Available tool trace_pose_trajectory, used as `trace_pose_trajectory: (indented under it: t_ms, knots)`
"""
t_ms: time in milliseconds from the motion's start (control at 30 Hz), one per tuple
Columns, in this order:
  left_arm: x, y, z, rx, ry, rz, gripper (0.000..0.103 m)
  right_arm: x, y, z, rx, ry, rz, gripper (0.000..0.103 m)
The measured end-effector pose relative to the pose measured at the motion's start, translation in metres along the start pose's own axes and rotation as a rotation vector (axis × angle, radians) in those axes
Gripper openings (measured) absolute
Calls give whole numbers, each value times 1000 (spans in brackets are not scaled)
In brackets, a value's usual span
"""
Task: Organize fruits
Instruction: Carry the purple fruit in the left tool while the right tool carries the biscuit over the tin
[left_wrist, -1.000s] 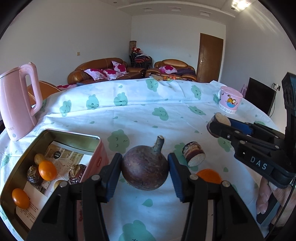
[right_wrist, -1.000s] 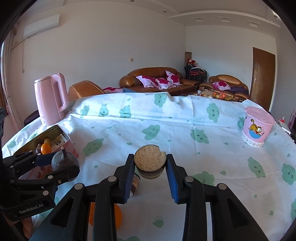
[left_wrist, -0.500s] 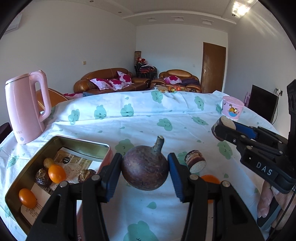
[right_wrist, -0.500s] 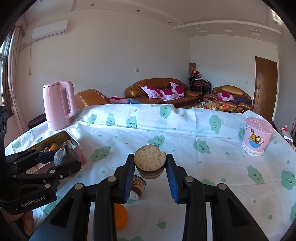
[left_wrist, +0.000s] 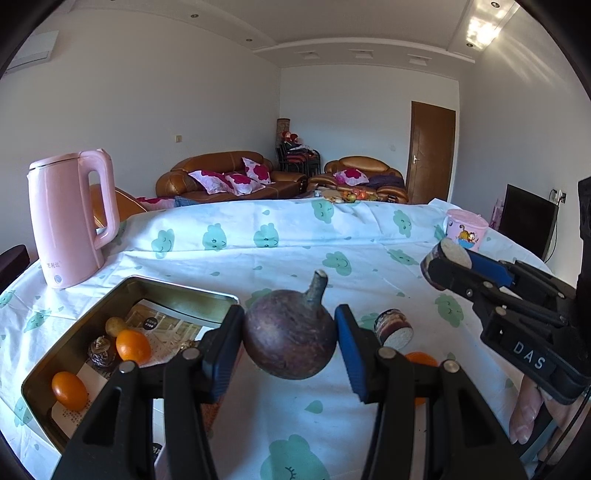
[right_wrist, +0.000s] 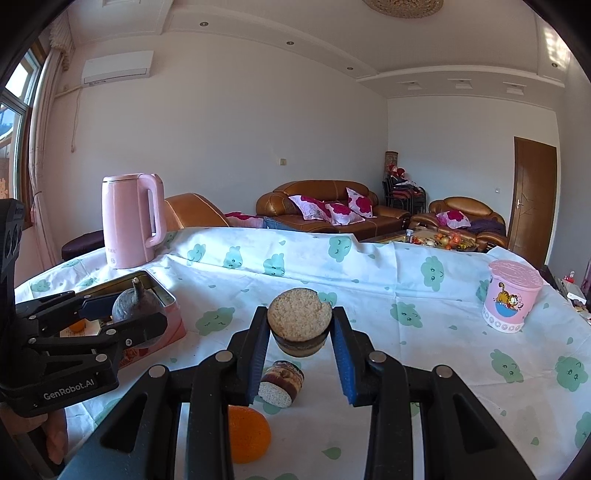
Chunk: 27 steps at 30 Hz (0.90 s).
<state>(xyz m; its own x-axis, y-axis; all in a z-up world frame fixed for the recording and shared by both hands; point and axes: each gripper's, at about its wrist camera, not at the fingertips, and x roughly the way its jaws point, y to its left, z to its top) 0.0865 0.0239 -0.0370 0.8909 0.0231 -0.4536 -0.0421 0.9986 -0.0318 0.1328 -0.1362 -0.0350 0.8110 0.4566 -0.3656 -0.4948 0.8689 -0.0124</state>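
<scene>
Left wrist view shows us a big table (left_wrist: 280, 258) under a white cloth with green cloud faces. On its far left side stands a tall pink kettle (left_wrist: 70, 218). Near it, on our left, lies an open metal tin (left_wrist: 177, 293). Inside the tin we see two small orange fruits (left_wrist: 133, 345), a little yellow-brown one and a dark wrinkly one, lying on printed paper.

At the far right of the table stands a pink cup (right_wrist: 511, 299) with a cartoon cat on it.

Our left gripper (left_wrist: 290, 338) is clamped on a round brown-purple fruit (left_wrist: 290, 341) with a short stem sticking up. We hold it in the air, just right of the tin.

Our right gripper (right_wrist: 300, 328) is squeezed on a short cut fruit piece (right_wrist: 300, 326), pale and grainy on top, dark on the side. It hangs above the cloth too.

Below it, on the cloth, lies another cut piece (right_wrist: 281, 382) on its side. Next to that, closer to us, sits an orange (right_wrist: 247, 434), partly hidden behind the gripper.
</scene>
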Motion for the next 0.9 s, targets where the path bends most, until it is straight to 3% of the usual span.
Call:
trace_pose_trajectory:
  t_ms: [900]
  knots:
    - [-34, 88, -3, -100, -9, 129, 52, 27, 104, 39, -63, 23, 255, 36]
